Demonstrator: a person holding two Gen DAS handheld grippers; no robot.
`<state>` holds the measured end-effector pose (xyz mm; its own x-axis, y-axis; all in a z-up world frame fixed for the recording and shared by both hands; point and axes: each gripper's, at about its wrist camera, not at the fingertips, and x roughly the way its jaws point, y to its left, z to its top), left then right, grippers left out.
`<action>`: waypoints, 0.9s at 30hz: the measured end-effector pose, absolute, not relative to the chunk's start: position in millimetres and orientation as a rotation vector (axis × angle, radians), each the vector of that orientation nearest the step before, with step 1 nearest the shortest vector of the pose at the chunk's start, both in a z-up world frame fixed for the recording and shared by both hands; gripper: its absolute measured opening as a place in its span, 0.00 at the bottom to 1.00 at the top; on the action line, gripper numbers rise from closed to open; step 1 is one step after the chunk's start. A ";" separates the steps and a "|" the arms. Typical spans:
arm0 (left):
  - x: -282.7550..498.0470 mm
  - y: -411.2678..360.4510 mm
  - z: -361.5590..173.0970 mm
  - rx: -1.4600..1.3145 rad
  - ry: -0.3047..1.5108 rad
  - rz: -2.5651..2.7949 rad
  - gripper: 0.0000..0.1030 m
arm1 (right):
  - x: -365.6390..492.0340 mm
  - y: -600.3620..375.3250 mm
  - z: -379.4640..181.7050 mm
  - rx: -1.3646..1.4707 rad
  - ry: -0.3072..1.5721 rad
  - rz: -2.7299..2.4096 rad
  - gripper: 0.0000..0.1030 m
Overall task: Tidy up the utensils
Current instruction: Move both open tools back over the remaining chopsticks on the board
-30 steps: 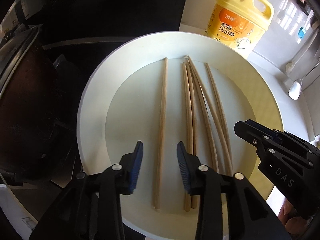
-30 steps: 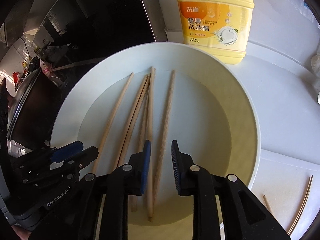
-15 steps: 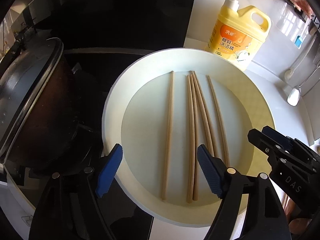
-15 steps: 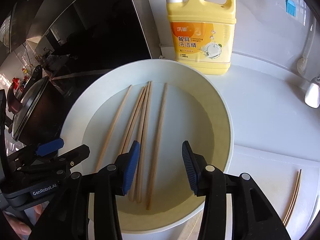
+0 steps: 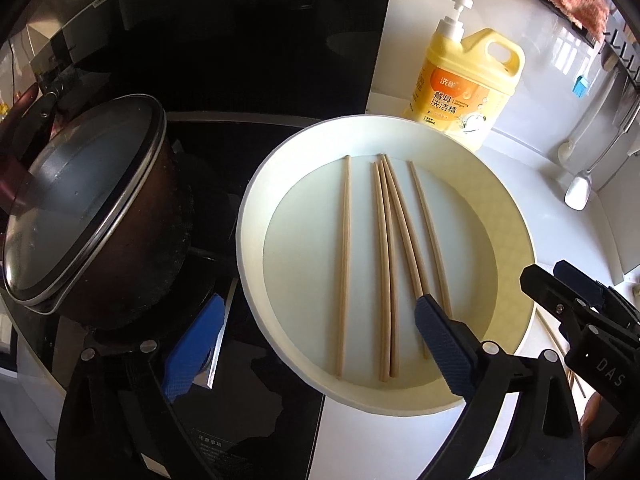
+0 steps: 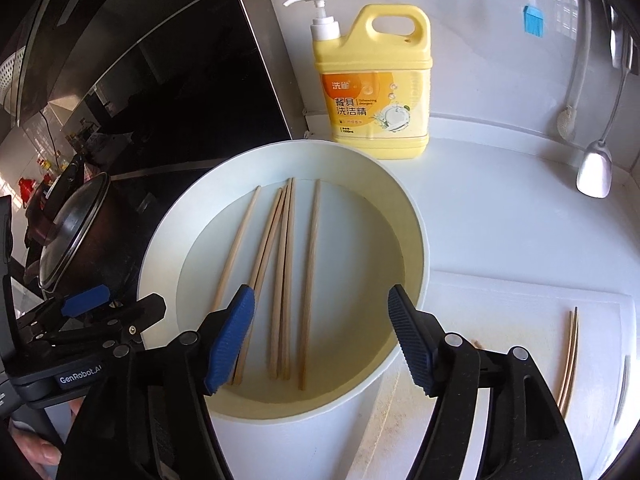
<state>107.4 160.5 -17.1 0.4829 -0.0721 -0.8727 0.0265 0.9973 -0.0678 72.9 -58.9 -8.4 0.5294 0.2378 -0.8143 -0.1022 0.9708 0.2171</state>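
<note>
Both sets of jaws spread wide, nothing between the pads on either side. My left gripper (image 5: 316,344) hangs over the near-left rim of the round white shallow basin (image 5: 256,208); its blue left pad sits over the black glass stovetop (image 5: 256,408), right pad over the basin floor, close to the near ends of the sticks but I can't tell if it touches. My right gripper (image 6: 322,334) is over the near edge of the same basin, left pad above the stick ends, right pad just past the rim on the right.

Five light wooden chopsticks (image 5: 384,264) lie flat on the basin bottom, roughly parallel, pointing away from me. From the left cam: one alone on the left, three bunched in the middle w/ far tips converging, one apart on the right. Two more thin chopsticks (image 6: 570,356) lie side by side on the white cutting board (image 6: 500,312) right of the basin, well apart from the rest.

Beyond the basin, a yellow dish-soap jug w/ white pump (image 6: 374,80) stands upright on the white counter (image 6: 500,200), just behind the far rim. Left of the basin, a dark brown pot w/ glass lid (image 5: 92,216) sits on the stovetop. A blue silicone brush (image 6: 534,16) and a metal ladle (image 6: 596,168) hang on the wall to the right.
</note>
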 end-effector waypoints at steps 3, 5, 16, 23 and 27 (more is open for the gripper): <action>101.6 155.5 -15.0 -0.023 1.061 -0.074 0.92 | 59.1 -68.5 -4.7 0.164 0.990 0.175 0.67; 98.8 150.3 -15.0 -0.009 1.062 -0.089 0.93 | 48.5 -76.5 -3.1 0.179 0.985 0.154 0.68; 65.1 82.9 5.7 0.039 0.964 -0.242 0.93 | -24.3 -146.2 -10.9 0.183 0.959 0.032 0.68; 30.2 22.0 5.8 -0.008 0.961 -0.309 0.93 | -81.9 -226.8 -20.6 0.201 0.947 -0.066 0.68; -0.3 -11.1 -3.2 -0.020 0.984 -0.259 0.93 | -110.0 -272.1 -29.2 0.174 0.943 -0.074 0.68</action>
